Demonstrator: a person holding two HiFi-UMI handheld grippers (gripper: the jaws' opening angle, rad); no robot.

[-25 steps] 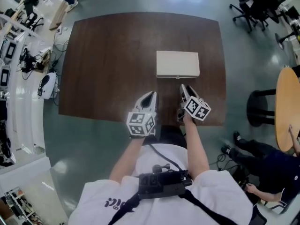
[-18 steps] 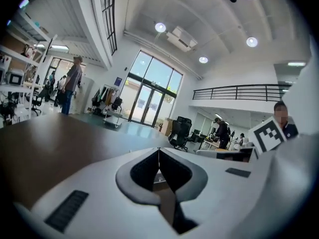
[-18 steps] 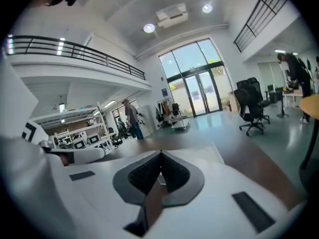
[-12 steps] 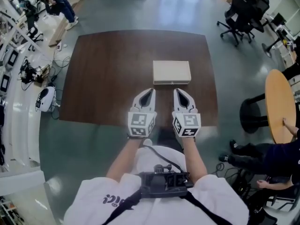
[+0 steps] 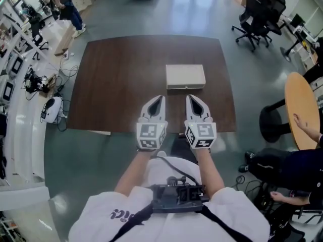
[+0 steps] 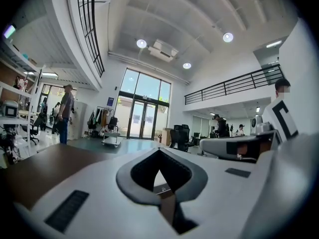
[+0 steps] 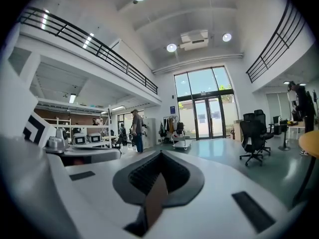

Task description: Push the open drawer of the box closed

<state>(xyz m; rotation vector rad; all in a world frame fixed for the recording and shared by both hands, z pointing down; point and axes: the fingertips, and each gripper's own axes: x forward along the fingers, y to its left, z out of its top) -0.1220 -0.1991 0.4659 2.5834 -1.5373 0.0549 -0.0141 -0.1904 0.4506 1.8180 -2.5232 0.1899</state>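
Hovering closed and empty, short of the box.
Side by side over the near edge of the table (image 5: 111, 84): left gripper (image 5: 159, 100) and right gripper (image 5: 191, 100), jaws pressed together on nothing; just beyond, box (image 5: 185, 76), slightly right of centre.

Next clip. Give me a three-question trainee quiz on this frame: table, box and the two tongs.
1. True or false: the right tongs grip the box.
2. Where does the box sit on the table? A) at its left edge B) right of centre, ahead of the tongs C) hanging off the near edge
3. Fill in: the left tongs are ____ (open/shut).
Key: 1 false, they are short of the box, shut and empty. 2 B. 3 shut.
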